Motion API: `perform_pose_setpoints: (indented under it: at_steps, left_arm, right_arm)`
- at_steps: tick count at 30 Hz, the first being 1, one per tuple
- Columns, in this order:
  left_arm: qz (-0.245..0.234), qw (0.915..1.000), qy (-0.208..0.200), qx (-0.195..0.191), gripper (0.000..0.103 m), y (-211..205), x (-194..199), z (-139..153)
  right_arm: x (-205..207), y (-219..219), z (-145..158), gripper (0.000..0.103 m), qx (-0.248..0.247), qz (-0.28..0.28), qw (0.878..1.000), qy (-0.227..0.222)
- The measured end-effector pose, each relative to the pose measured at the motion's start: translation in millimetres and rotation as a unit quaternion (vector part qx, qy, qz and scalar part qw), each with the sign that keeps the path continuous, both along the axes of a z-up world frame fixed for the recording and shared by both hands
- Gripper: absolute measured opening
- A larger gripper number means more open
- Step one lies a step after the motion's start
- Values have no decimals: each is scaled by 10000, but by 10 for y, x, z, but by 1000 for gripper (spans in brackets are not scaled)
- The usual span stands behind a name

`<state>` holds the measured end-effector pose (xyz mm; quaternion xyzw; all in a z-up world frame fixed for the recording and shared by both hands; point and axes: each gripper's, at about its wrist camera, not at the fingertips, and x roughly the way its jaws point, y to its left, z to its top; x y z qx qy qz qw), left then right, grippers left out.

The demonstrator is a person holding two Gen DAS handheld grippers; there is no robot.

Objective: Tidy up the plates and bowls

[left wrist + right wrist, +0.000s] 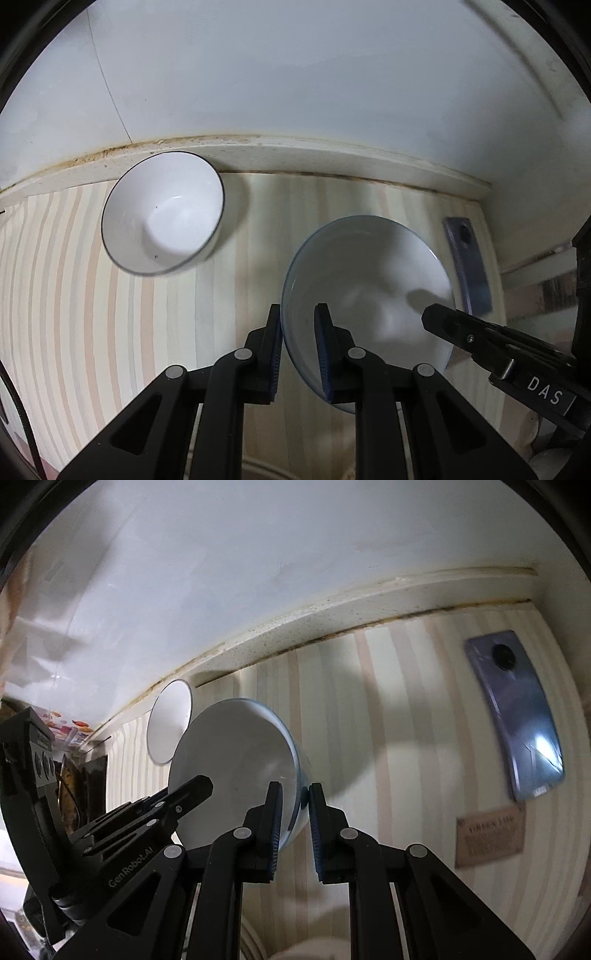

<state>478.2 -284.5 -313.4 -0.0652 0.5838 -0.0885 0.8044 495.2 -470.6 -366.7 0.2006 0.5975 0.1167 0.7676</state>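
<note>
Blue-rimmed bowl [369, 280] above striped tabletop [92, 295], white wall [295, 74] behind

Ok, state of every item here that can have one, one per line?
Blue-rimmed bowl: empty, gripped on opposite rims by both grippers, tilted.
Black-rimmed bowl: empty, upright on the counter, untouched.
Phone: face down on the counter.
Left gripper: shut on the bowl's rim.
Right gripper: shut on the bowl's rim.

the right gripper [295, 794] pinched the rim of a blue-rimmed bowl [236, 760], tilted above the striped table [388, 720]. the left gripper [199, 786] gripped its opposite rim. a white bowl [170, 720] sat behind, a phone [517, 716] well apart.
</note>
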Motion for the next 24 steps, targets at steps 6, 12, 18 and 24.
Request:
perform_pose_setpoints:
  at_steps: [6,12,18,24]
  left_arm:
    - [-270,9995,-110,-82,15,-113,-392,282]
    - [-602,9979,-142,-196,15,-278,-848,431]
    - [-882,9959,-8,-212,15,-381,-1243,395]
    - [-1130,9934,172,9,15,-489,-1426,196]
  right_arm:
    - [-511,-199,280,16,-38,-150,9998,-110]
    - [-1139,-400,465,16,-158,-312,9993,-120]
    - [-1722,-493,473,16,-242,-402,9989,2]
    - [-2058,-527,264,16,-188,-460,9985,225]
